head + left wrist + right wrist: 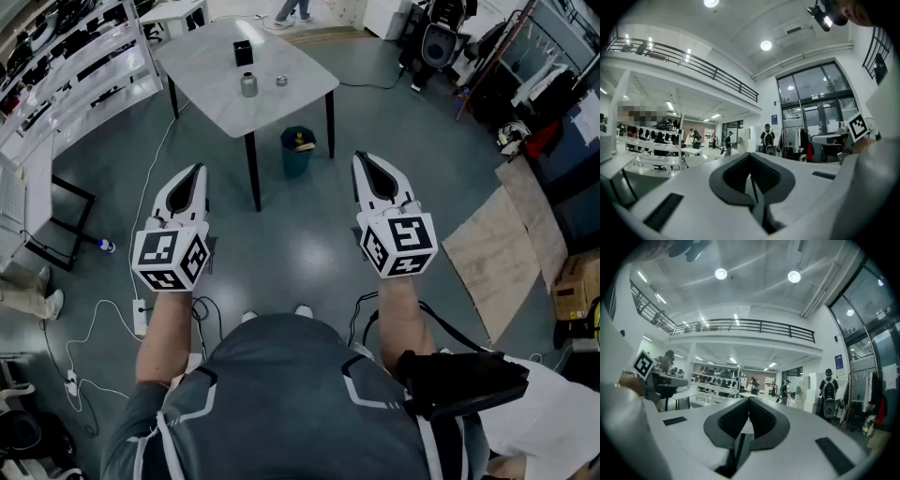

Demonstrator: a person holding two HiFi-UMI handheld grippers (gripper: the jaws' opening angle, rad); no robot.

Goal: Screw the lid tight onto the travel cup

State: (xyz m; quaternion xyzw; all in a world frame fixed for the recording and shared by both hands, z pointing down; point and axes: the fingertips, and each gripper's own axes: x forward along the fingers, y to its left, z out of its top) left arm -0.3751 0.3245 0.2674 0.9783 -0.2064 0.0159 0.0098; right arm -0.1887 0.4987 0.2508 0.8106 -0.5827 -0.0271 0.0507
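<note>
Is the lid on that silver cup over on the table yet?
Off. The small lid lies on the table beside the upright travel cup, apart from it.

Grey floor (pixel 309 246), white table (pixel 202 77) — perhaps marble-topped

**Fig. Illumination and image quality in the three views: even indoor light, strong wide-angle distortion.**

Head view: dim and cool, lit diffusely from above. The floor (pixel 309 253) carries a faint sheen, and only a soft shadow lies under the table (pixel 202 75). Straight lines bow toward the frame edges. Left gripper view: a round ceiling lamp (pixel 765 45) burns out to a white disc, and the glass wall (pixel 815 89) adds pale light. Right gripper view: twin lamps (pixel 721 273) glare likewise, and the balcony railing (pixel 754 326) curves. Both are fisheye pictures ringed by black corners. The near white bodies of the left gripper (pixel 751 161) and right gripper (pixel 749 404) are soft, while the far hall is sharper.
</note>
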